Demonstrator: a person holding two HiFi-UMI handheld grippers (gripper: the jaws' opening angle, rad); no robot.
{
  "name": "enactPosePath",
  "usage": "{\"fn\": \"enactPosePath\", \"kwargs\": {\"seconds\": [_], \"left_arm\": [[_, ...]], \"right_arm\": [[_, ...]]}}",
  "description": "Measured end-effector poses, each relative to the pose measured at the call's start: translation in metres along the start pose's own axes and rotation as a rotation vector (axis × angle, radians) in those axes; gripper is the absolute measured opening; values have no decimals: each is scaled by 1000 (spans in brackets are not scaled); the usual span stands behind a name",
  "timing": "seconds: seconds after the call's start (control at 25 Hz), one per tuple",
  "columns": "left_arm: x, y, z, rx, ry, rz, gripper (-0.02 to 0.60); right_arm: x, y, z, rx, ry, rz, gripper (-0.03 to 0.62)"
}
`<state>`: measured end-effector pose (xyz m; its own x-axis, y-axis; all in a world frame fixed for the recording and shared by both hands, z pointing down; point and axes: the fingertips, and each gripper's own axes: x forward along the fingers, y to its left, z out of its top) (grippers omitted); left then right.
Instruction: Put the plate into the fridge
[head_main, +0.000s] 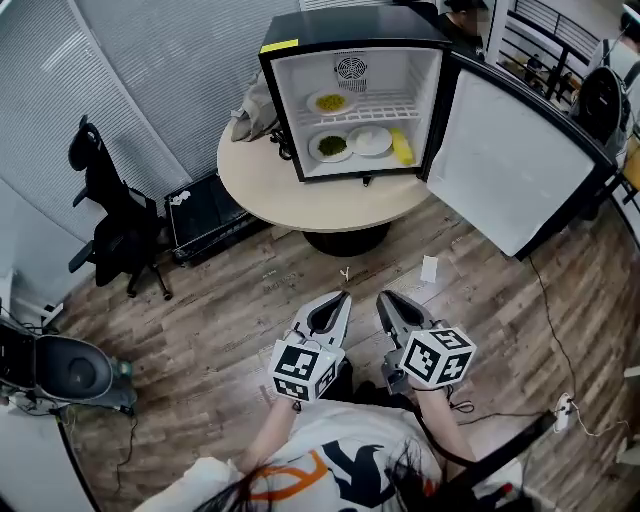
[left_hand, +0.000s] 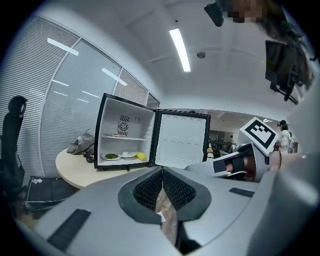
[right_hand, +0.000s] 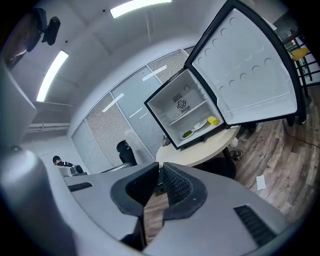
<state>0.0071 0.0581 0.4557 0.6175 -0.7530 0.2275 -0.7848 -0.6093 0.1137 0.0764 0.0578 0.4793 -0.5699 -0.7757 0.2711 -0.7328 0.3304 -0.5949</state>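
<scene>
L gripper & R gripper: jaws clenched tip to tip, nothing btwn, over wood floor. White plate on bottom shelf of open fridge, beside green-food plate. Fridge on round table; 1 office chair at left.

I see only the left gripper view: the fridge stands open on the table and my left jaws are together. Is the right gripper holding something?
Observer: No. The right gripper has its jaws together, with nothing between them.
Operator: What lies on the upper shelf? For me it is too small.
Observer: The head view shows a plate of yellow-green food on the upper shelf.
Operator: Is anything on the floor before the table?
Observer: A white paper slip lies on the wooden floor, near the foot of the table.
</scene>
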Motion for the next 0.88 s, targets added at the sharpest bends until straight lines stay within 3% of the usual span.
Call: {"fn": "enactPosePath", "kwargs": {"seconds": [0.88], "left_arm": [[-23, -34, -7, 37, -3, -57, 14]], "right_arm": [[-23, 18, -18, -59, -1, -27, 28]]}}
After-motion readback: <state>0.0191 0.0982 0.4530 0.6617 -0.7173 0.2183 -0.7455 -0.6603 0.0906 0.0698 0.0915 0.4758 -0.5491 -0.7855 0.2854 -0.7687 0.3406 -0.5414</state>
